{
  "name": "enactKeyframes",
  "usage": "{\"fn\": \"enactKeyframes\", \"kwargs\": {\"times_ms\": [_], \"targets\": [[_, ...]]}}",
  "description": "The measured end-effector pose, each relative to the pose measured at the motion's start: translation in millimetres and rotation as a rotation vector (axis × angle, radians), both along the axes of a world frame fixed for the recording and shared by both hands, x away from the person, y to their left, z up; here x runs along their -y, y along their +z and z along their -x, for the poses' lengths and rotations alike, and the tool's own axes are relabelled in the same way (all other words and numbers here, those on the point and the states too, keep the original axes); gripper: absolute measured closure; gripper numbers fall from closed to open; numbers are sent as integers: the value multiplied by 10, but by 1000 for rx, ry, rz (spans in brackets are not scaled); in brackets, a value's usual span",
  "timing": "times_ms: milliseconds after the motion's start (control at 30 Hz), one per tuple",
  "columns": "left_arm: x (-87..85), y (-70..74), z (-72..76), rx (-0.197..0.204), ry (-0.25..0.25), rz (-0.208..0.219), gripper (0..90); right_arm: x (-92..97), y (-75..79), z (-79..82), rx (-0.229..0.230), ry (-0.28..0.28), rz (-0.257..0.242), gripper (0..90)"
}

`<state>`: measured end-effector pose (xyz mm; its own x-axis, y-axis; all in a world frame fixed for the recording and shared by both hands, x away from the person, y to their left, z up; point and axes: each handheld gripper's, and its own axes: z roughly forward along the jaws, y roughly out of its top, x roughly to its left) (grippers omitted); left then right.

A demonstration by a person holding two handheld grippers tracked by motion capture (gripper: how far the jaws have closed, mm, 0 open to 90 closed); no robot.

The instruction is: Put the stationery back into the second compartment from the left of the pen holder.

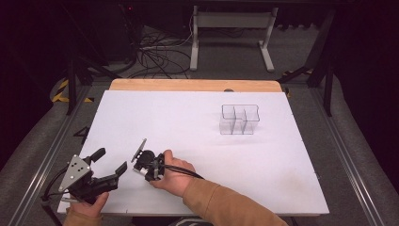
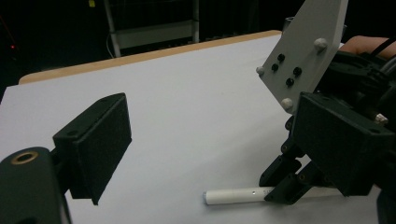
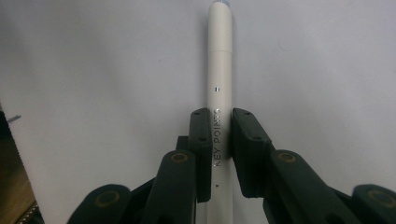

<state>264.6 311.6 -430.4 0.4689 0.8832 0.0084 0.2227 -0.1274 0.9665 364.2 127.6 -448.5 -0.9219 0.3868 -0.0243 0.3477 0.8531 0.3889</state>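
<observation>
The right gripper (image 3: 219, 140) is clamping the slim white plastic pen (image 3: 220, 70) mid-barrel; it is likely light, stiff and slippery. The left gripper (image 1: 109, 165) is hovering with jaws apart.

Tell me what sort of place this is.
Probably a lab or recording workspace, not a home: a white-topped work table on grey carpet, metal floor rails running beside it, loose black cables and a white equipment stand behind, and dark surroundings.
</observation>
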Motion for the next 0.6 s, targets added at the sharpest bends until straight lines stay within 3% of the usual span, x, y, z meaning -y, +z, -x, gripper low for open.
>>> {"fn": "enactKeyframes", "kwargs": {"times_ms": [600], "targets": [[15, -3, -7, 0, -2, -8, 126, 346, 412, -30, 59, -24, -159, 789]]}}
